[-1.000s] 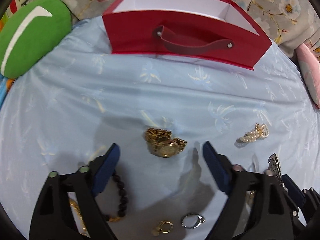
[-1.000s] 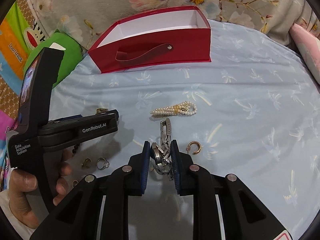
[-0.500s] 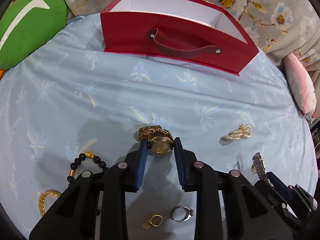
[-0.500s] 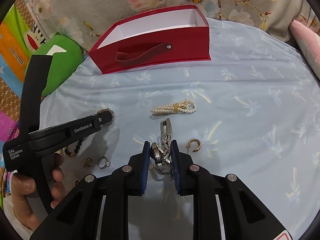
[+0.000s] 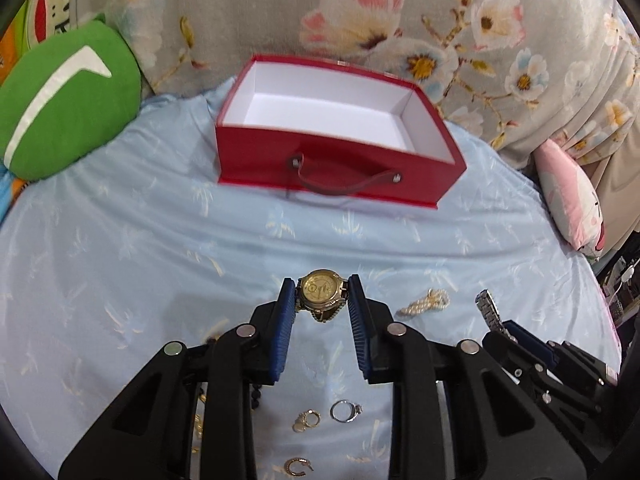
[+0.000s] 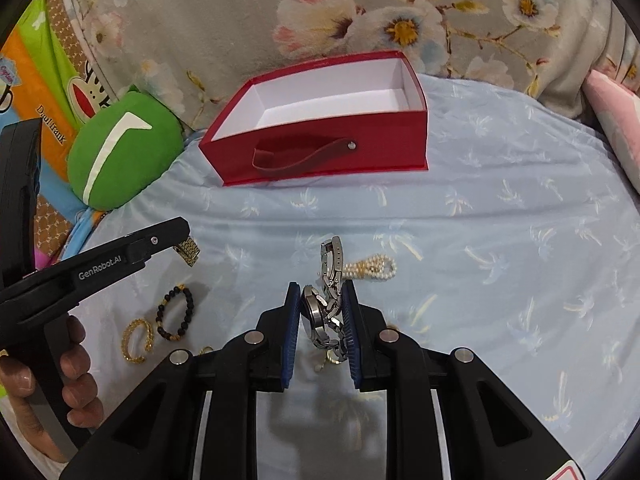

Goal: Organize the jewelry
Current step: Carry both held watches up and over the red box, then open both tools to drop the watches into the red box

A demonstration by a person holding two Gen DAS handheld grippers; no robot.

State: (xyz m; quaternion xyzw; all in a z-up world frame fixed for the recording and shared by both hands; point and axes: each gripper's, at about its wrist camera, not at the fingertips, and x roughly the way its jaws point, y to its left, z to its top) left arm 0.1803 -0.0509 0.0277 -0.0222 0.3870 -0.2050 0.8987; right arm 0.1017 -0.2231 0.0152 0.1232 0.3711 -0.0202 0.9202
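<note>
My left gripper (image 5: 321, 295) is shut on a gold watch (image 5: 320, 292) and holds it above the blue sheet. My right gripper (image 6: 320, 300) is shut on a silver watch (image 6: 326, 304), also lifted; its band (image 5: 489, 312) shows in the left wrist view. The open red box (image 5: 332, 156) with a white inside stands empty at the far side, also in the right wrist view (image 6: 320, 152). A pearl piece (image 6: 372, 266) lies on the sheet ahead of the right gripper. The gold watch's band (image 6: 188, 251) hangs from the left gripper in the right wrist view.
On the sheet lie a black bead bracelet (image 6: 176, 312), a gold chain bracelet (image 6: 136, 340), a silver ring (image 5: 344, 411) and gold earrings (image 5: 306, 420). A green cushion (image 5: 60, 112) is far left, a pink pillow (image 5: 568, 196) far right.
My left gripper closed on the gold watch and lifted it off the sheet. My right gripper lifted the silver watch. Both views now look down into the red box.
</note>
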